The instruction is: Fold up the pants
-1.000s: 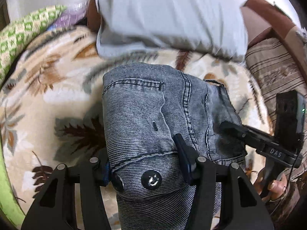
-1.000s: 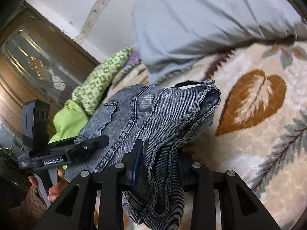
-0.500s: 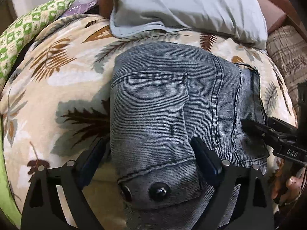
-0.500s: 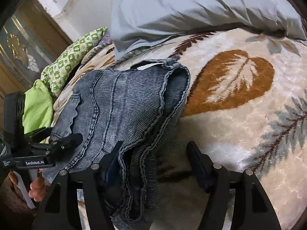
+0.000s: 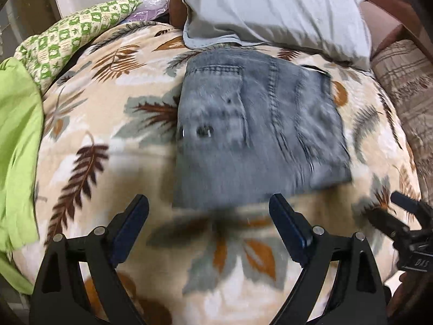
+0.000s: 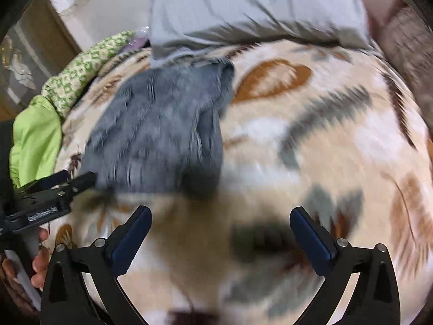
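My folded pants (image 5: 259, 127) lie flat on the leaf-print blanket (image 5: 108, 124), a compact grey-blue denim rectangle. A stitched pocket faces up with dark buttons near its nine o'clock edge; the waistband corner sits toward one o'clock.

Place: home bedroom | Bed (image 5: 113, 146): covered by cream plush blanket printed with brown, orange and grey leaves | Pillow (image 5: 270, 5): pale grey case, at bed's far edge | Bedding: green-and-white patterned quilt (image 5: 73, 35) and lime-green cloth (image 5: 19, 135) heaped at bed's side | Wall (image 6: 89, 2): white, painted
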Tool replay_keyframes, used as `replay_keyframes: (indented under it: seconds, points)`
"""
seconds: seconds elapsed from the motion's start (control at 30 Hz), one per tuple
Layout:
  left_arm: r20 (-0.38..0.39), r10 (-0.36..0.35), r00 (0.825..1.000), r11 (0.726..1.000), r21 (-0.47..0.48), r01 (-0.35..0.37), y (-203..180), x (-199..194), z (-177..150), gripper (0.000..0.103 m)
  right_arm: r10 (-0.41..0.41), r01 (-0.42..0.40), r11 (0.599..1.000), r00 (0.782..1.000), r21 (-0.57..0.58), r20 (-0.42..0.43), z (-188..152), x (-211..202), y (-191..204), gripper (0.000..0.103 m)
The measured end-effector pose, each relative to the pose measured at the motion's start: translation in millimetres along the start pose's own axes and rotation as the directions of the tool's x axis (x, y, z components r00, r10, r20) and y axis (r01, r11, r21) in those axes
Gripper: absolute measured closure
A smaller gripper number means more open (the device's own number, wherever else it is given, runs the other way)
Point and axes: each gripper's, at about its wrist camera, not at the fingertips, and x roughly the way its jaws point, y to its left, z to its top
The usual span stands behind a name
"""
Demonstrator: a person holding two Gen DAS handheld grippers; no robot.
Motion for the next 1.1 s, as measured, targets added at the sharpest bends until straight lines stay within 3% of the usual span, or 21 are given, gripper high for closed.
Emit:
replay_keyframes:
  seconds: [0.13, 0.37, 0.57, 0.8, 1.1]
  points:
    - [0.032, 0.034, 0.999, 0.998, 0.048, -0.036, -8.9, -23.0, -27.1, 0.011, -0.105, 0.105, 0.994, 0.991, -0.002, -0.087, -31.0, -10.4, 3.1, 0.000]
    - [0.081, 0.032, 0.996, 0.994, 0.099, -0.040, -19.0, -51.7, -54.8, 0.010, -0.160, 0.162, 0.986, 0.986, -0.046, 0.045, -64.8, -55.5, 13.0, 0.000]
    - [0.103, 0.029, 0.994, 0.994, 0.105, -0.040, -18.7, -65.2, -65.2, 0.010, -0.177, 0.184, 0.982, 0.976, -0.039, 0.127, -67.0, -79.8, 15.1, 0.000]
    - [0.060, 0.009, 0.998, 0.995, 0.098, -0.015, -18.4, -61.5, -69.8, 0.010, -0.219, 0.231, 0.971, 0.965, -0.068, 0.145, -66.8, -84.5, 18.9, 0.000]
    - [0.047, -0.012, 0.999, 0.993, 0.119, 0.007, -22.6, -62.6, -70.9, 0.010, -0.218, 0.235, 0.968, 0.962, -0.090, 0.163, -65.1, -87.6, 22.4, 0.000]
